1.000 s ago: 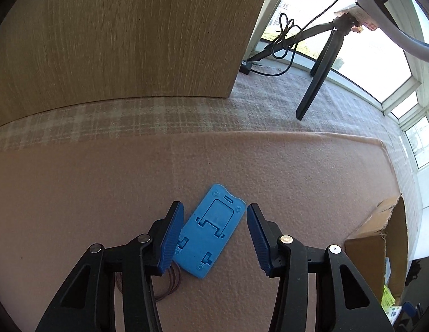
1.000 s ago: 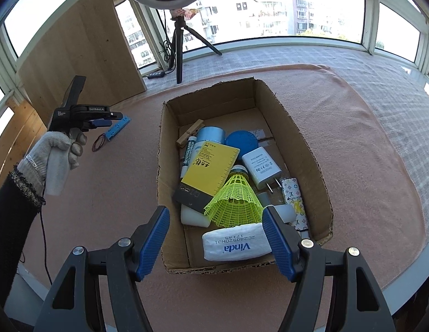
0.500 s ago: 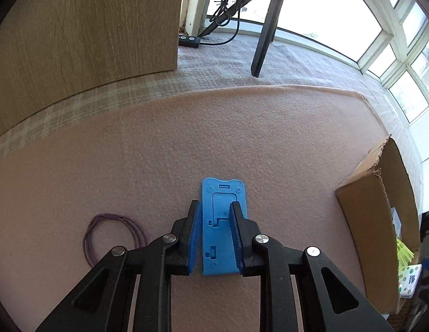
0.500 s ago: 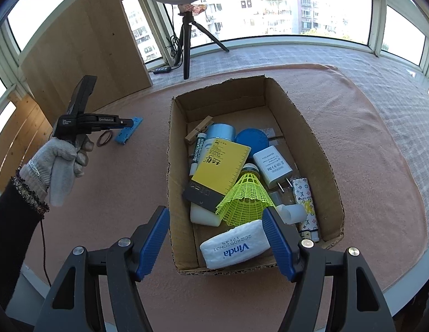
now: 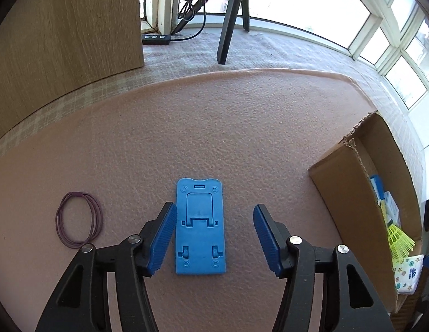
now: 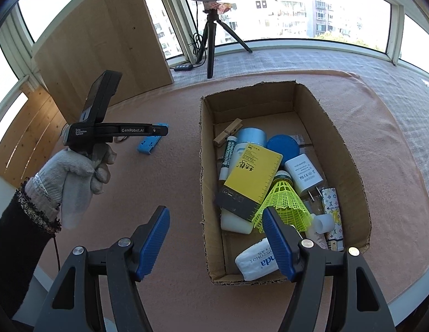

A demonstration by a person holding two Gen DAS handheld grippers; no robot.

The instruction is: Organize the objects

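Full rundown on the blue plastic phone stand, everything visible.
The blue plastic phone stand is a flat rounded rectangle with a folded-in hinged flap, moulded slots and corner circles. It lies flat on the pink felt mat, outside the cardboard box. The left gripper straddles it, jaws open, just widened, pads not pressing it.

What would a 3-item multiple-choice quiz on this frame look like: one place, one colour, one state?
1. Where does the blue phone stand lie?
A. in the cardboard box
B. on the pink mat
C. on the window sill

2. What colour is the shuttlecock?
A. yellow-green
B. red
C. white

3. How is the left gripper?
A. shut on the stand
B. open, nothing gripped
C. shut on the hair tie

Key: B, flat on the pink mat beside the cardboard box; A, neon skirt; B, pads apart, clear of the stand.
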